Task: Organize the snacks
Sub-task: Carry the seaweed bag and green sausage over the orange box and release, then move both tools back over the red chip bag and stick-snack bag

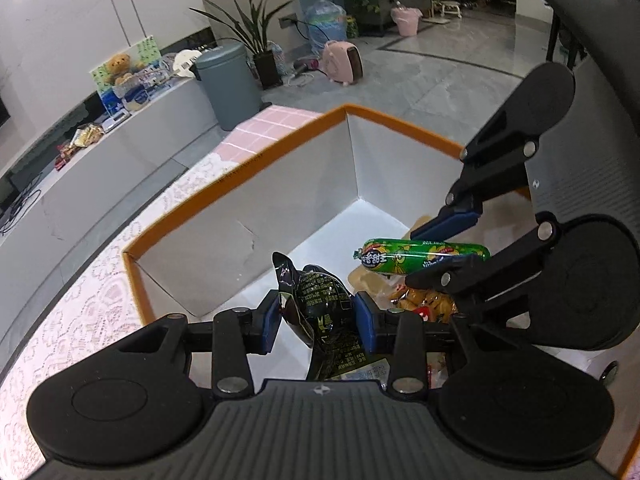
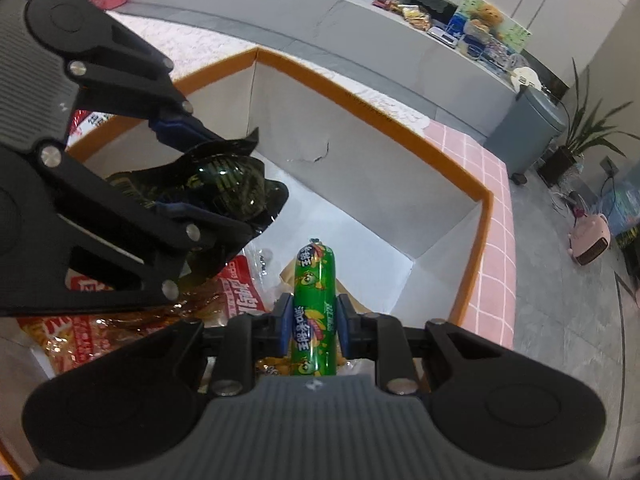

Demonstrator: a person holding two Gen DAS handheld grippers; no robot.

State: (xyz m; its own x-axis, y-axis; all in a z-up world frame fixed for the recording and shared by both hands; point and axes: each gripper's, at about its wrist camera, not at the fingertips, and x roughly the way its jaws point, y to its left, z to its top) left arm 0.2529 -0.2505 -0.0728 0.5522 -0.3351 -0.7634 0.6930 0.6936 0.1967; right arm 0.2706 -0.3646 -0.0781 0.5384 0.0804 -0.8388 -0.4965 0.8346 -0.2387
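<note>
- Nearest, the left gripper (image 1: 318,316) clamps a dark green-black snack packet (image 1: 320,304) between its blue pads; the packet's crinkled top sticks up above the fingers, its lower end hangs below them.
- Beside it, the right gripper (image 2: 312,320) is closed tight on a green sausage stick (image 2: 314,304), which runs lengthwise between the fingers with its crimped end pointing away from the camera.
- Both grippers hang over the near part of an open box (image 1: 240,176) with white inner walls and an orange rim; seen from the left wrist, the right gripper (image 1: 424,254) comes in from the right side with the sausage stick (image 1: 420,256) lying crosswise.
- Seen from the right wrist, the left gripper (image 2: 224,176) reaches in from the left with the dark packet (image 2: 224,184) bulging between its pads.
- Under the grippers, on the box floor at its near end, lie other snacks: a red-and-white packet (image 2: 244,288), a clear orange-red bag (image 2: 80,340) and yellow-brown wrapped pieces (image 1: 428,300). Whether the held snacks touch them I cannot tell.
- Farther in, the white floor of the box (image 2: 360,240) is bare up to its far corner.
- The box stands on a table with a white lace cloth (image 1: 80,300) and a pink checked surface (image 2: 492,208) past the box's far corner.
- Beyond the table edge stand a grey-green bin (image 1: 228,80), a potted plant (image 1: 260,40) and a pink heater (image 1: 344,62) on the grey floor.
</note>
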